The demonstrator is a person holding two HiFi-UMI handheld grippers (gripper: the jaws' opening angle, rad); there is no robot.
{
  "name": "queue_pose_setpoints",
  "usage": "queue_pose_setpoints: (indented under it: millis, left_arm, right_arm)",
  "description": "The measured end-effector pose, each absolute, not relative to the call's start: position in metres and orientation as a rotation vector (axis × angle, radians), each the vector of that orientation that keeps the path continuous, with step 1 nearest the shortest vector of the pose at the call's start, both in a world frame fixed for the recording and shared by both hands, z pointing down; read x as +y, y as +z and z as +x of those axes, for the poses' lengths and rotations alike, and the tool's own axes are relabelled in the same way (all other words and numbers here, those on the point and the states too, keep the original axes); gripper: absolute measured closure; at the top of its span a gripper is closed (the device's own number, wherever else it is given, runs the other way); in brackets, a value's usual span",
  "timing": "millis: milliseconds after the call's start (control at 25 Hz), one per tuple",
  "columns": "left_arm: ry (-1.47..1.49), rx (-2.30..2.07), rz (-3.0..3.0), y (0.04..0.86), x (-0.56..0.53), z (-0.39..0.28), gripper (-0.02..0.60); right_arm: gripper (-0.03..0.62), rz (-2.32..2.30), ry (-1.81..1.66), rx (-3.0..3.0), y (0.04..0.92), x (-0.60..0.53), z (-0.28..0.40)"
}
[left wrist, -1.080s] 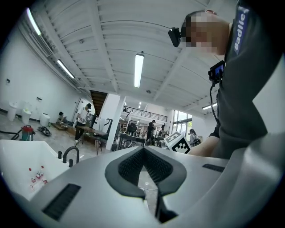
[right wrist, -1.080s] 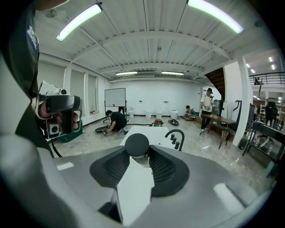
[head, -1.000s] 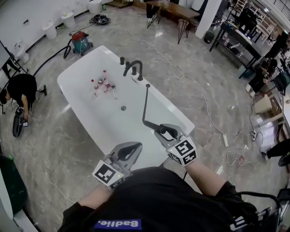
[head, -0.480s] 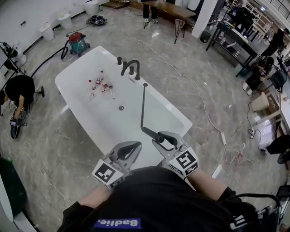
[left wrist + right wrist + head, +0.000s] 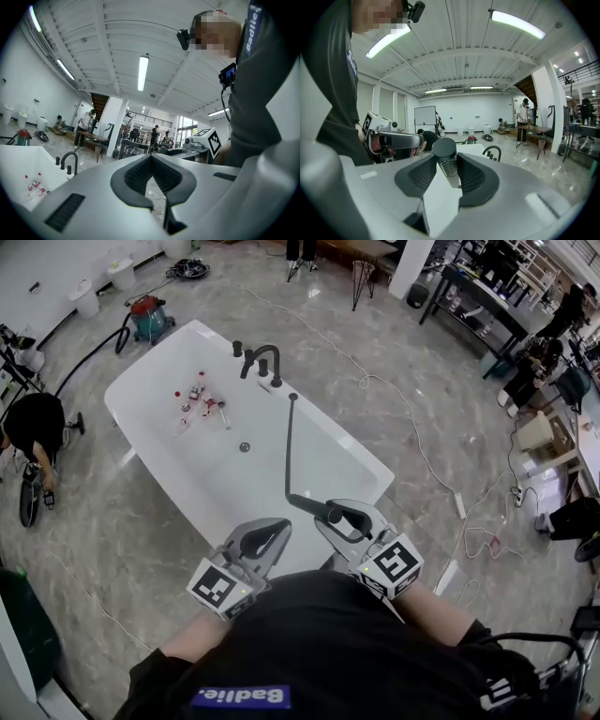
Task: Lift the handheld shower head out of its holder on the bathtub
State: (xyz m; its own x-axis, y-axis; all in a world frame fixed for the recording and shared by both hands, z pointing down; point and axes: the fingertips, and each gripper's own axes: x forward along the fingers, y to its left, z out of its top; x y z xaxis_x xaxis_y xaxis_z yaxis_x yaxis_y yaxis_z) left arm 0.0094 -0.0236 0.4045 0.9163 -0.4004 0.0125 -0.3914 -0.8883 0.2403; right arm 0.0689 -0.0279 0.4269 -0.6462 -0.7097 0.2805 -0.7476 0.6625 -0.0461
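The black handheld shower head (image 5: 314,508) is off the bathtub's rim (image 5: 361,460) and hangs above the tub's near end. My right gripper (image 5: 337,518) is shut on its handle. In the right gripper view the ribbed handle and its round end (image 5: 445,150) stand upright between the two dark pads (image 5: 474,174). Its black hose (image 5: 287,446) runs from the rim near the black faucet (image 5: 255,357) down to the head. My left gripper (image 5: 264,539) is beside the right one, over the tub's near edge. Its jaws (image 5: 151,158) meet at the tips with nothing between them.
Several small bottles (image 5: 199,395) lie in the tub near the drain (image 5: 244,446). A red and teal vacuum (image 5: 145,317) stands beyond the tub. A person (image 5: 36,427) crouches at the left. Cables (image 5: 427,465) trail over the marble floor at the right, with tables beyond.
My right gripper has drawn the shower head nearer to me and a little higher, and more hose stretches out behind it. The left gripper has stayed where it was.
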Motion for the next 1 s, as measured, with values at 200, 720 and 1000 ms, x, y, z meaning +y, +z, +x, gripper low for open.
queue_pose_setpoints:
  millis: [200, 720, 1000]
  left_arm:
    - [-0.032, -0.585, 2.847, 0.405, -0.027, 0.019, 0.578]
    - [0.004, -0.577, 2.848, 0.408, -0.031, 0.026, 0.578]
    - [0.002, -0.565, 2.860, 0.406, -0.036, 0.037, 0.578]
  right_arm:
    - [0.462, 1.180, 0.252, -2.630, 0.434, -0.031, 0.075]
    - [0.465, 1.205, 0.333, -2.655, 0.441, -0.045, 0.087]
    - [0.465, 1.205, 0.347, -2.661, 0.440, -0.050, 0.096]
